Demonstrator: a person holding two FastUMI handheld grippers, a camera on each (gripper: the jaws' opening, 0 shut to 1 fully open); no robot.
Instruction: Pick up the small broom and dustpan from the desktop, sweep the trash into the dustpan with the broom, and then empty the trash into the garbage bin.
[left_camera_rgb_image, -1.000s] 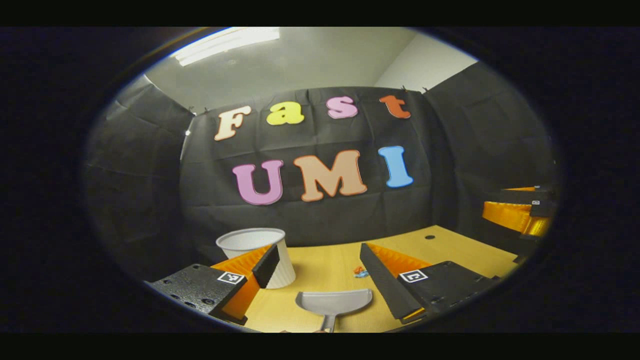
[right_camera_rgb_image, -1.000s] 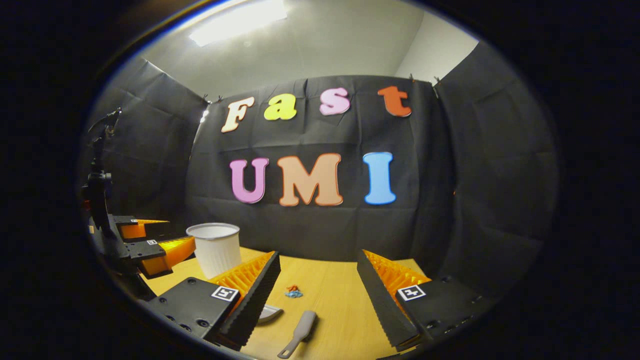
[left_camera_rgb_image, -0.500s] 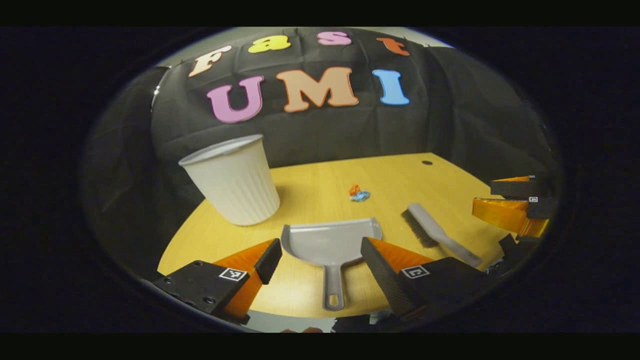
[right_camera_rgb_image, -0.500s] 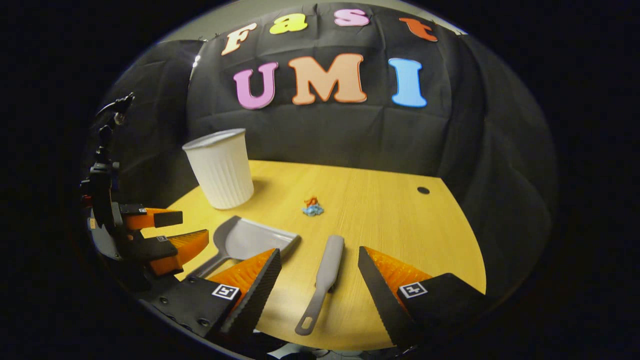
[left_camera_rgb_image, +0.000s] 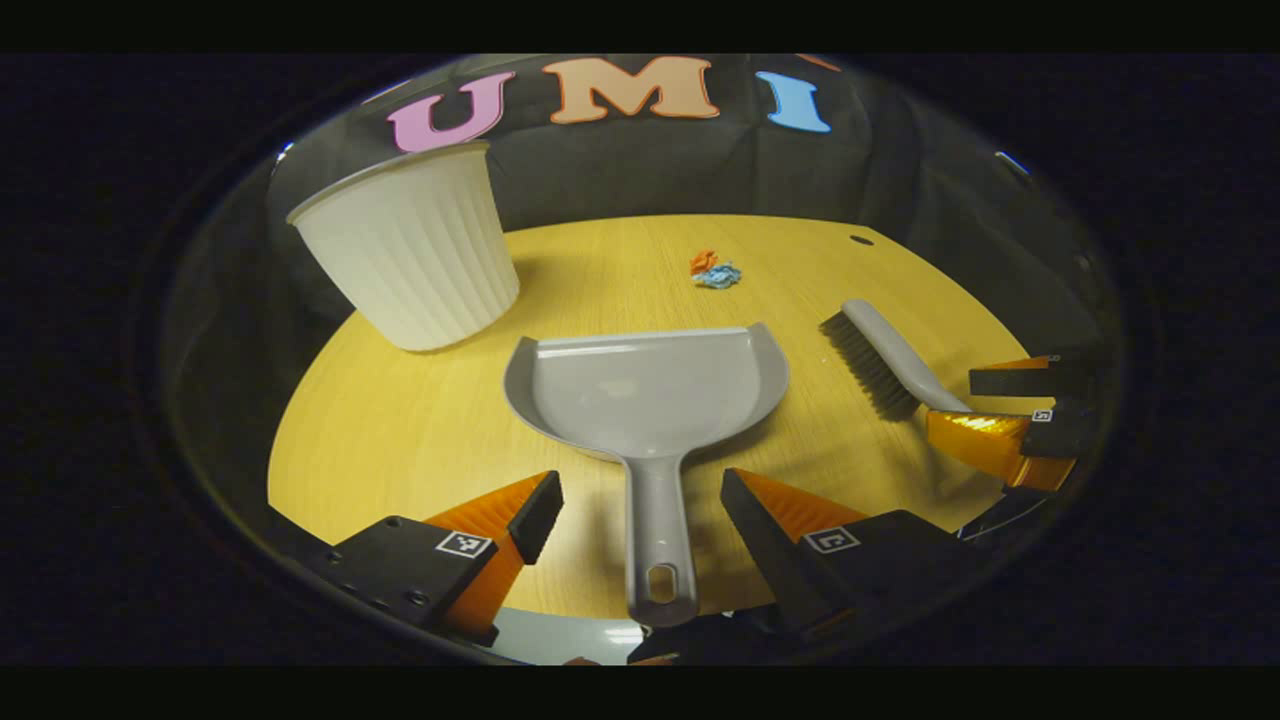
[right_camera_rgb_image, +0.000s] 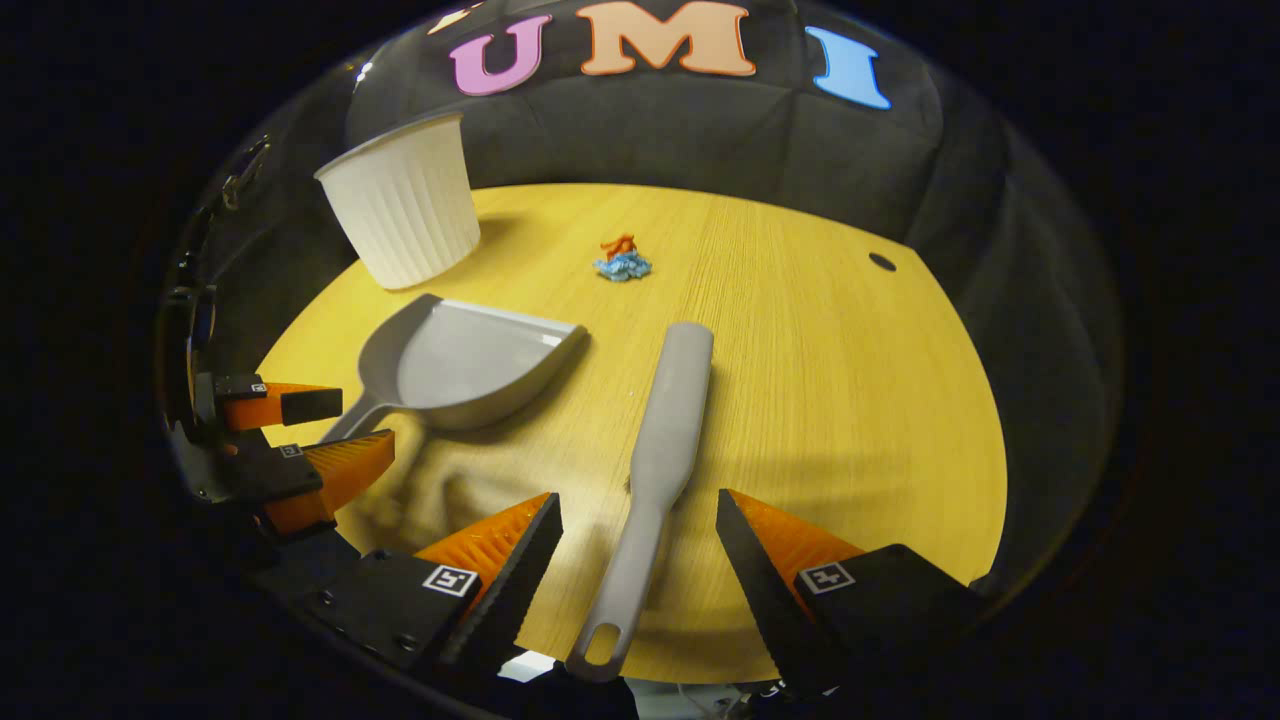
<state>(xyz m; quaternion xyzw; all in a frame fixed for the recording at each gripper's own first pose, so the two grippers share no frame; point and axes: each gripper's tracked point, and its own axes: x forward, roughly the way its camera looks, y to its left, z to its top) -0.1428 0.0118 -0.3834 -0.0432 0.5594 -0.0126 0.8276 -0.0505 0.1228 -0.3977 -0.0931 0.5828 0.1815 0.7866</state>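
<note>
Both pairs of fingers are spread: the left gripper (left_camera_rgb_image: 640, 500) straddles the dustpan (left_camera_rgb_image: 648, 385) handle, the right gripper (right_camera_rgb_image: 638, 520) the broom (right_camera_rgb_image: 660, 450), its bristles hidden underneath.

desktop (left_camera_rgb_image: 400, 440) | dustpan (left_camera_rgb_image: 650, 385) | broom (left_camera_rgb_image: 880, 355) | trash (left_camera_rgb_image: 712, 270) | garbage bin (left_camera_rgb_image: 410, 255)

A staged recording booth, not a lived-in room: black cloth (right_camera_rgb_image: 700, 140) hangs as walls round a bare wooden desk (right_camera_rgb_image: 830, 380) with a cable hole (right_camera_rgb_image: 882, 262) far right, and a white ribbed bin (left_camera_rgb_image: 410, 255) stands far left.
</note>
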